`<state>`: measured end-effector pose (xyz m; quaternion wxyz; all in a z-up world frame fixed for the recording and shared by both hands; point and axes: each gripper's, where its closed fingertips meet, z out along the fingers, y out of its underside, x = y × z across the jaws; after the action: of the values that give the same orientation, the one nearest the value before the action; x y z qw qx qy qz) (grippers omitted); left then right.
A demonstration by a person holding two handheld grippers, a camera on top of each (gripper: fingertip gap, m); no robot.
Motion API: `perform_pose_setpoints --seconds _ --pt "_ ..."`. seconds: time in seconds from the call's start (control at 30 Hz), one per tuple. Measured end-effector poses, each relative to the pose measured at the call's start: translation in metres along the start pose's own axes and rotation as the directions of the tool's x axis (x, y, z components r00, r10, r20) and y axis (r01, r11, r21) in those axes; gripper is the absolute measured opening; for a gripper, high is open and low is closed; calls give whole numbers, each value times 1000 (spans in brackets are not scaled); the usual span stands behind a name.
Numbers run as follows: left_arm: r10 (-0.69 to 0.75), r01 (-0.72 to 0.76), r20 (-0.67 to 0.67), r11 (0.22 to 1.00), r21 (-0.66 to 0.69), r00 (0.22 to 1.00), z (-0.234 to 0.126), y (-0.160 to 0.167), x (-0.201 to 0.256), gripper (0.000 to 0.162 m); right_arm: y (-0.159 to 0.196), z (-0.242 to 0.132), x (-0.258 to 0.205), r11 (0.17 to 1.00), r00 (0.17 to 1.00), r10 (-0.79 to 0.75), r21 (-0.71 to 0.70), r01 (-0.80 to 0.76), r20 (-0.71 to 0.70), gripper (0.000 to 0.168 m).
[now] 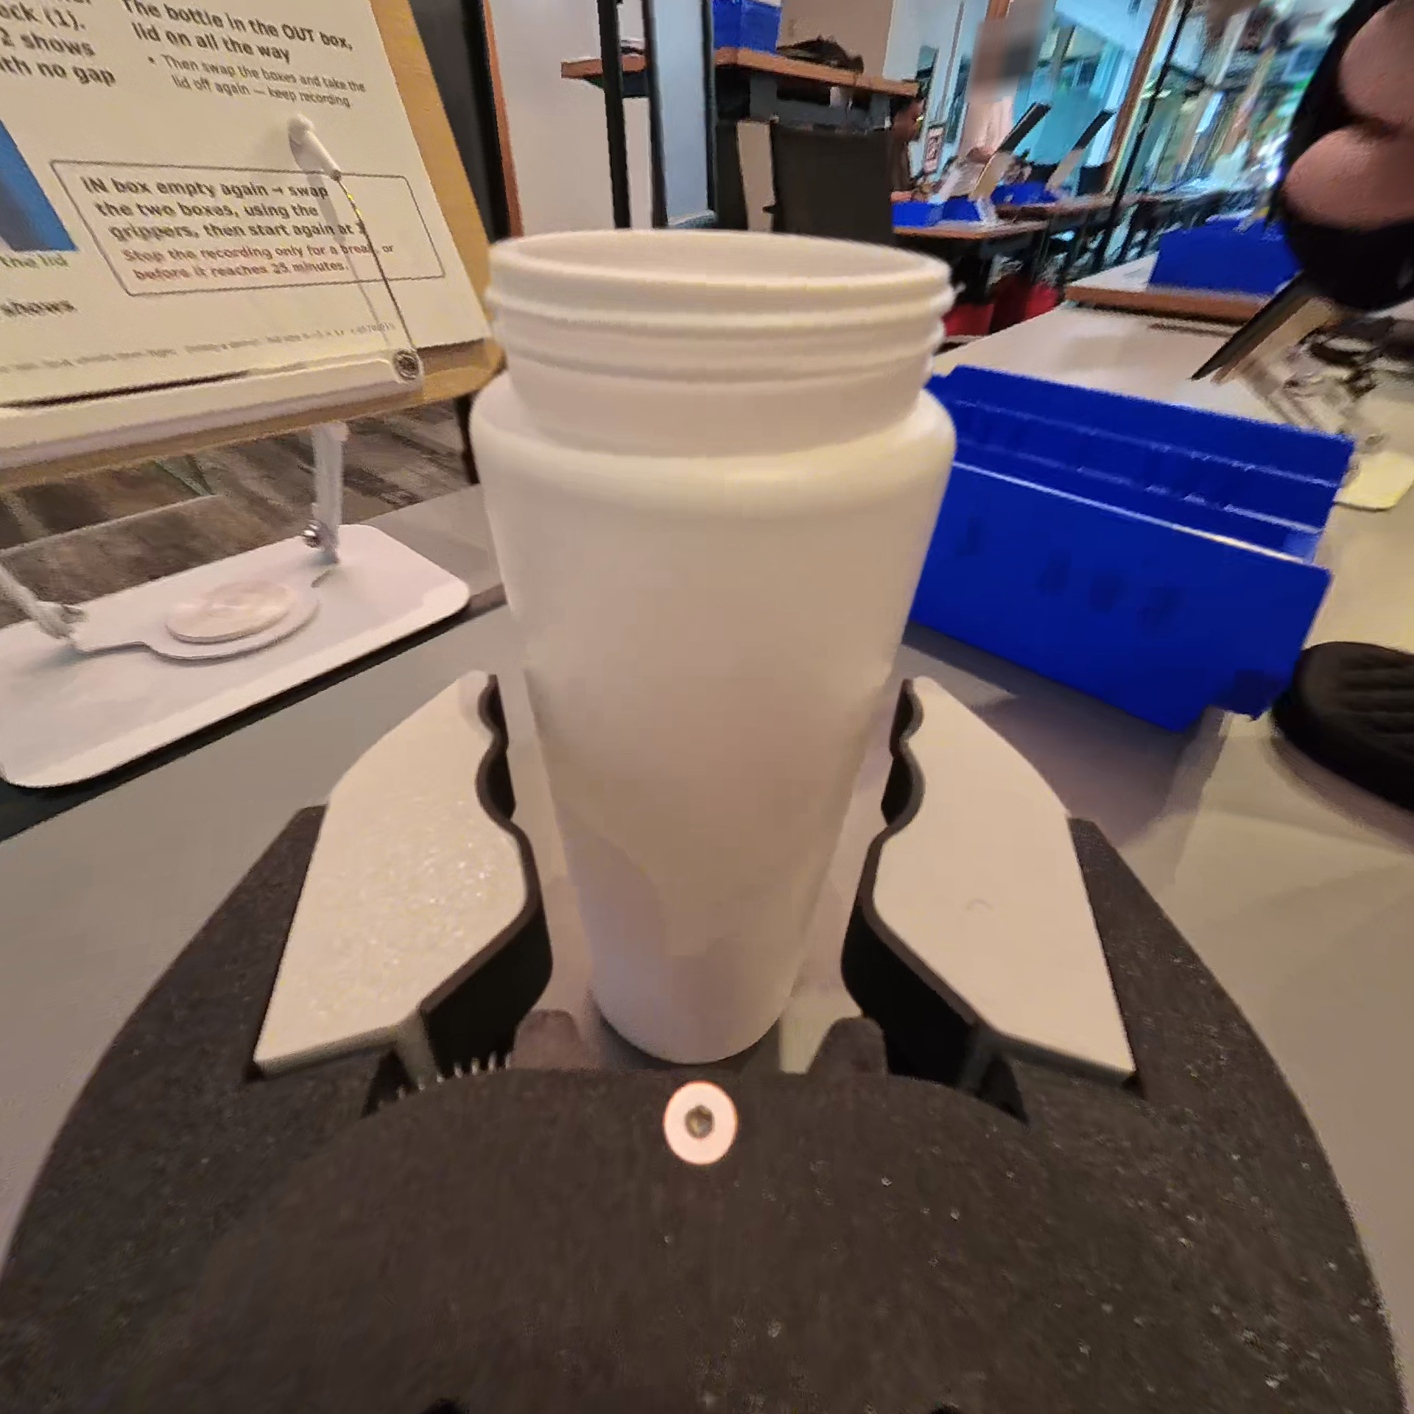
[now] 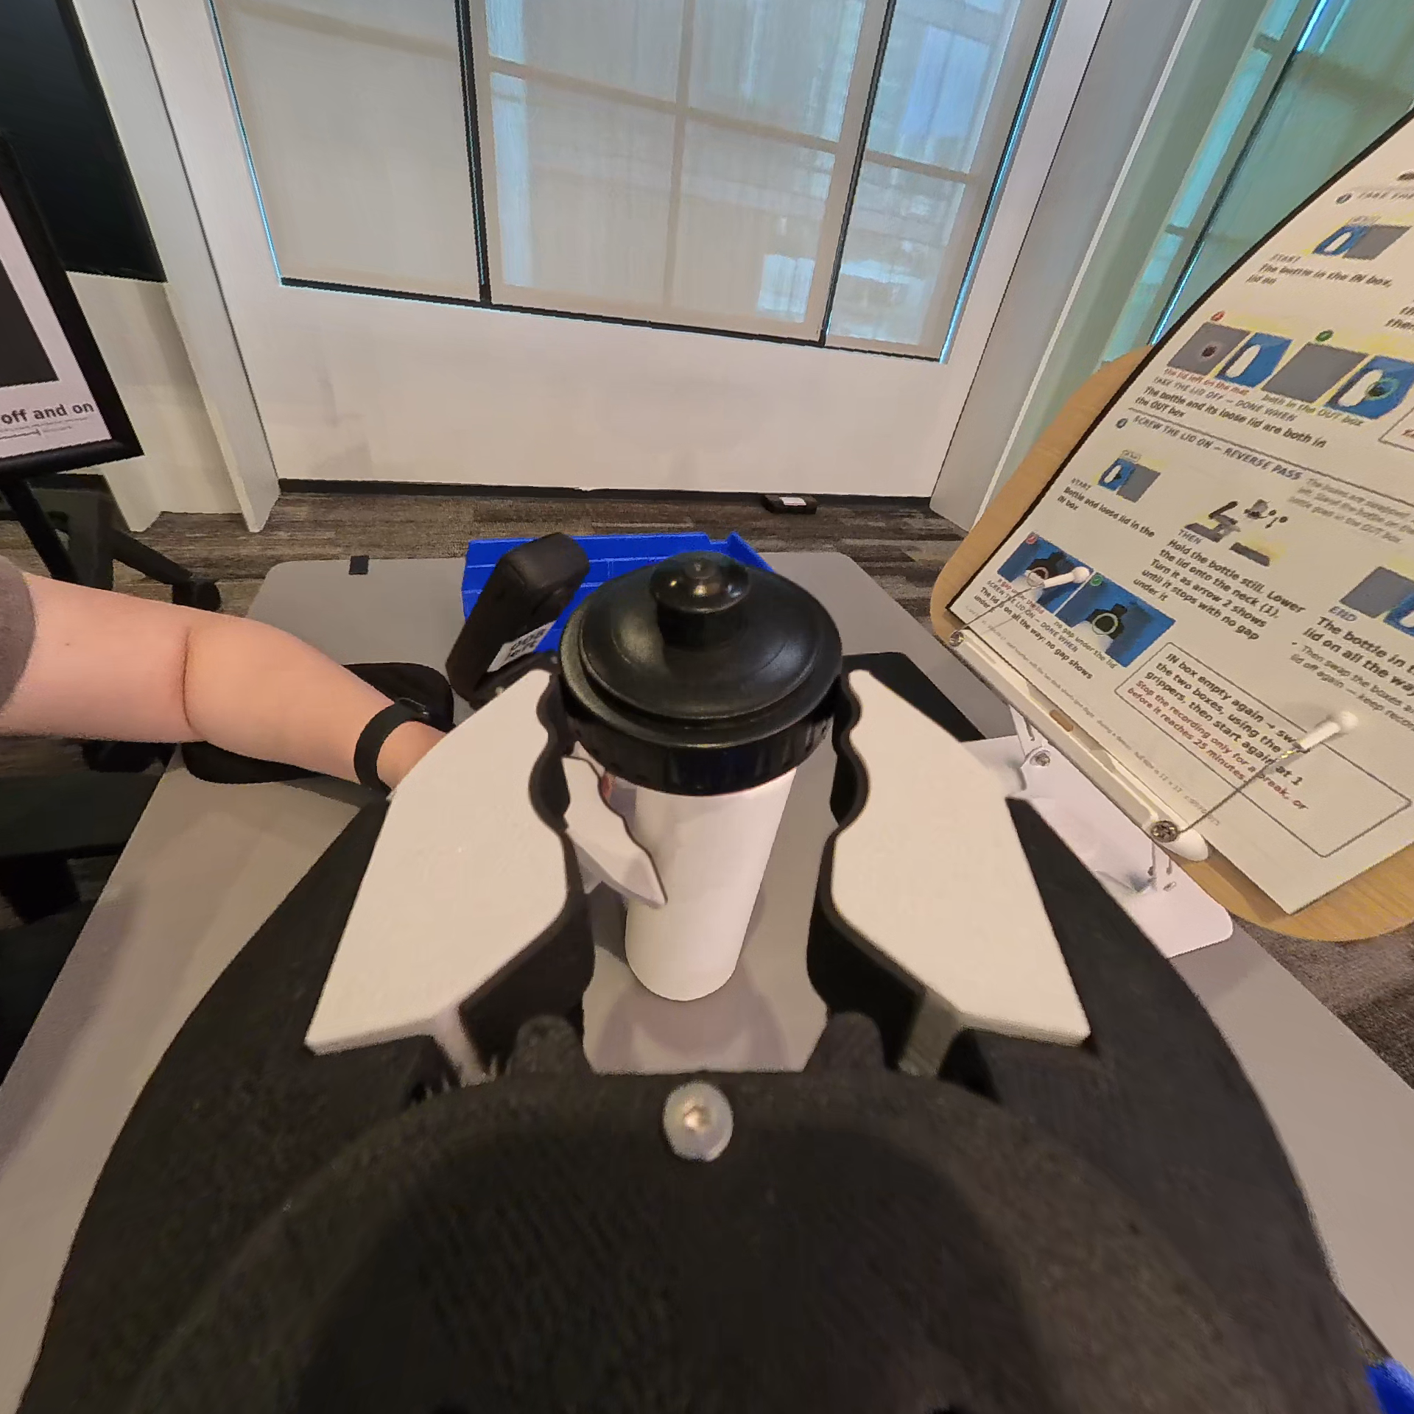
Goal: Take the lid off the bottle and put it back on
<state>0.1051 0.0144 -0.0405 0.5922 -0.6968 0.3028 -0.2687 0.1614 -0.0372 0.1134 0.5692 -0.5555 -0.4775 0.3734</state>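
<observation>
Your left gripper (image 1: 700, 765) closes its jaws against the white bottle (image 1: 708, 612), upright at frame centre, threaded neck bare. Your right gripper (image 2: 692, 727) clamps the black lid (image 2: 700, 673) directly over the bottle (image 2: 700, 880); seating unclear. Beyond lie the blue bin (image 1: 1132, 566) right, the instruction stand (image 1: 214, 581) left, with grey table (image 1: 1262, 918) bare between

blue bin (image 1: 1132, 551) on grey table (image 1: 153, 918) | instruction sheet (image 2: 1224, 612) on white stand (image 1: 229, 627)

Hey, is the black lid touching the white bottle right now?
Apart. The left wrist view shows the bottle with its threaded neck bare and open; the right wrist view only lines the lid up before it.
</observation>
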Motion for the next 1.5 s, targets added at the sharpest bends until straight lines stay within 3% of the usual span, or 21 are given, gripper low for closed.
perform_pose_setpoints --seconds 0.07,0.47,0.9,1.5 --pt "-21 21 -26 1000 -9 999 1 2 1 85 4 3 2 1000 1000 10 -11 -10 -2 69" --pt "24 -24 -216 1000 1 976 2 3 41 84 41 35 -8 988 996 84 -136 -78 40 69" --pt "33 -36 -236 999 -8 971 3 3 48 84 66 51 -12 974 997 58 -222 -43 60 69" --pt "55 -59 -293 998 -4 955 1 3 53 84 68 49 -18 983 982 84 -177 -54 168 69"
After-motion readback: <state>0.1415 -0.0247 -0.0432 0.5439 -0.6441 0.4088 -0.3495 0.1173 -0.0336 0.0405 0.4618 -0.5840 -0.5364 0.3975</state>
